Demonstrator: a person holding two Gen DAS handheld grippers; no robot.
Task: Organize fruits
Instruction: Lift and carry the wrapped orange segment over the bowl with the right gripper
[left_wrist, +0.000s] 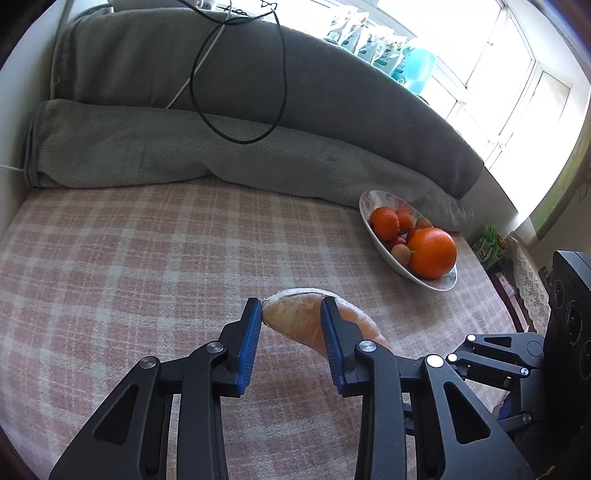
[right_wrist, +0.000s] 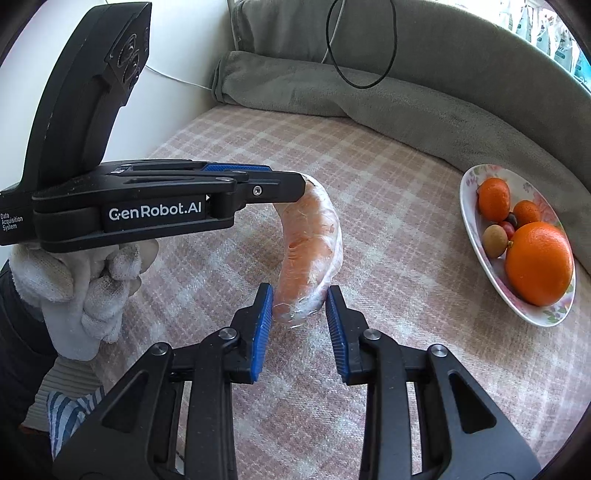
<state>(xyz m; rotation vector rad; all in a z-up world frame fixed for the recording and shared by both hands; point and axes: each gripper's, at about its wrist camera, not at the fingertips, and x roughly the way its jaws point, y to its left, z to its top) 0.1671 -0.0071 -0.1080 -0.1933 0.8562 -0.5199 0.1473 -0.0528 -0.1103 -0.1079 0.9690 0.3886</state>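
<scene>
1. A pink plaid blanket (left_wrist: 147, 266) covers the surface, with a rolled grey-green blanket (left_wrist: 184, 147) banked along the far side and bright windows behind it.

2. A curved pomelo segment (right_wrist: 314, 240), orange flesh under white membrane, is held off the cloth between both tools. The left gripper (left_wrist: 291, 332) clamps one tip; seen from the right wrist, that tool reaches in from the side with its jaws closed on the upper end.

3. The right gripper (right_wrist: 300, 306) brackets the lower end. One pad (right_wrist: 263, 325) touches the flesh, but the other seems a sliver off, so I cannot tell whether it is truly gripping or only closing in.

4. The segment probably belongs on the floral plate (right_wrist: 469, 184), well apart to the right. It looks soft, so squeeze lightly and carry it level. Firm up one grip before releasing the other.

5. The plate already holds a large orange (right_wrist: 539, 262), two mandarins (right_wrist: 493, 197) and some small round fruits. Free space looks scarce, mostly at the far rim, and a nudge could roll the large orange off.

6. A black cable (left_wrist: 236, 92) loops over the rolled blanket, clear of the path.
</scene>
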